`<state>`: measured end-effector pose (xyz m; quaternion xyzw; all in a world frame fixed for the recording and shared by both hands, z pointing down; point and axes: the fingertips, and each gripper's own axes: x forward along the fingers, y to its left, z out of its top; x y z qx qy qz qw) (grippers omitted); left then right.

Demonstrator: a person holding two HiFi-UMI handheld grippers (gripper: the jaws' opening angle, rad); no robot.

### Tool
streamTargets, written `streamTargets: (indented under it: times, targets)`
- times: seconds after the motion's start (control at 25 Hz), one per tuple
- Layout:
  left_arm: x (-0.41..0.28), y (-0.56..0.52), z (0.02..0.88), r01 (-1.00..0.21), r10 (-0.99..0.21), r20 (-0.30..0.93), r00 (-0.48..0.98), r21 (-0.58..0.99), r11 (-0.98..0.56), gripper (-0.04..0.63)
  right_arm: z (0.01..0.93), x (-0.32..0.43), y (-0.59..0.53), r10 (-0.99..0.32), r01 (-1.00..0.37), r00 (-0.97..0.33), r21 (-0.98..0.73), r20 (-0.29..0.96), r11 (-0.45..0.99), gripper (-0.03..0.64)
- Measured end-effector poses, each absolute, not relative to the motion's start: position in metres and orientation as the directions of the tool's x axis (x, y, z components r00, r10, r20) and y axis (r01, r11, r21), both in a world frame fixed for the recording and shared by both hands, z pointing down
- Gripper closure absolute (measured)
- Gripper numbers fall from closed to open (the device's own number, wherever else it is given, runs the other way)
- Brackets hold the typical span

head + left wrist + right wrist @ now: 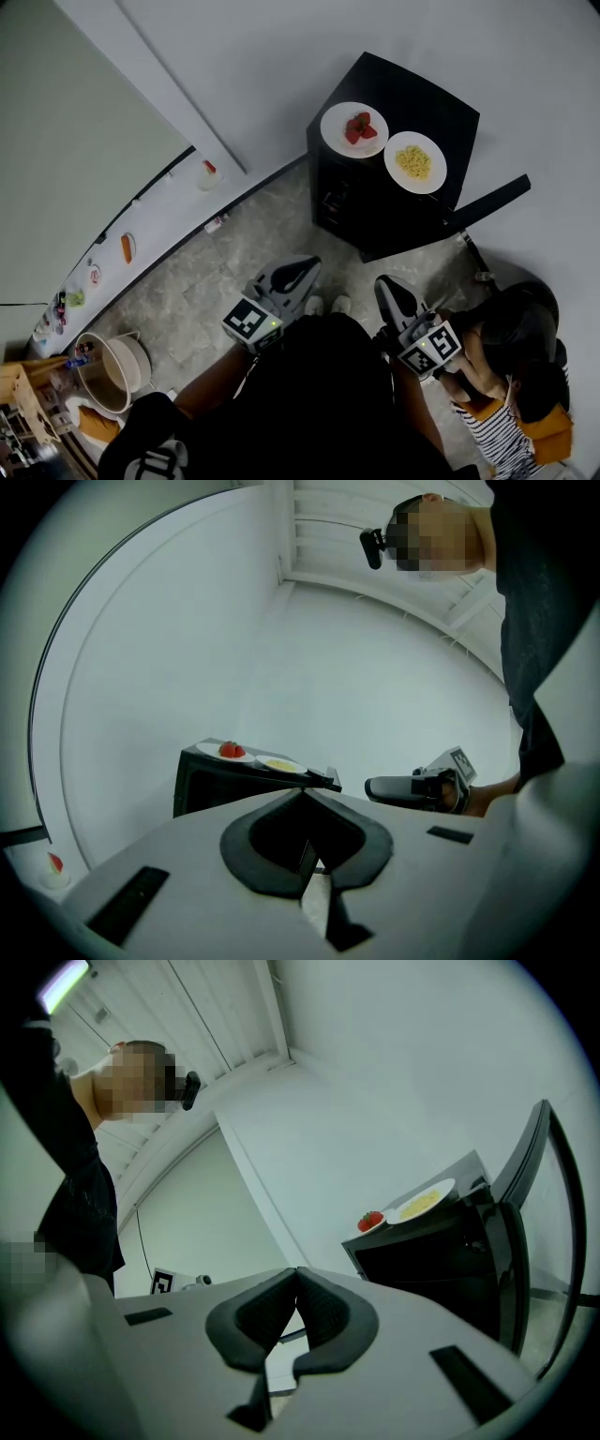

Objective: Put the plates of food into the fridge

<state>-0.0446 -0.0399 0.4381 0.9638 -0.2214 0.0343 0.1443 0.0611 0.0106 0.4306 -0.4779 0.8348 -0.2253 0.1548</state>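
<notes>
A small black fridge (398,202) stands against the white wall, its door (489,202) swung open to the right. On its top sit a white plate of red food (354,129) and a white plate of yellow food (415,162). Both grippers hover over the floor short of the fridge. My left gripper (306,268) is shut with nothing in it, its pads meeting at the tip (302,795). My right gripper (385,284) is shut and empty too (296,1275). The left gripper view shows both plates (226,752) (280,764). The right gripper view shows both as well (370,1220) (423,1202).
A person (511,361) sits on the floor at the lower right, close to my right gripper. A round tub (114,371) stands at the lower left. A low white ledge (159,220) with small food items runs along the left wall. The floor (225,281) is grey stone.
</notes>
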Motion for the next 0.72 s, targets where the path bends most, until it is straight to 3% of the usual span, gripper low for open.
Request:
streamTargets:
  times: [0.24, 0.48, 0.72]
  targets:
    - [-0.04, -0.048, 0.435, -0.456, -0.437, 0.132, 0.89, 0.22, -0.862, 0.572, 0.442, 0.079, -0.013, -0.882, -0.684, -0.468, -0.609, -0.056, 0.402, 0.592]
    - [-0.034, -0.066, 0.435, -0.477, -0.453, 0.152, 0.879, 0.216, -0.852, 0.572, 0.455, 0.114, -0.058, -0.938, -0.682, -0.345, -0.679, -0.028, 0.272, 0.591]
    - [-0.025, -0.078, 0.437, -0.476, -0.45, 0.16, 0.878, 0.22, -0.851, 0.572, 0.474, 0.149, -0.087, -0.978, -0.58, -0.207, -0.803, -0.016, 0.136, 0.591]
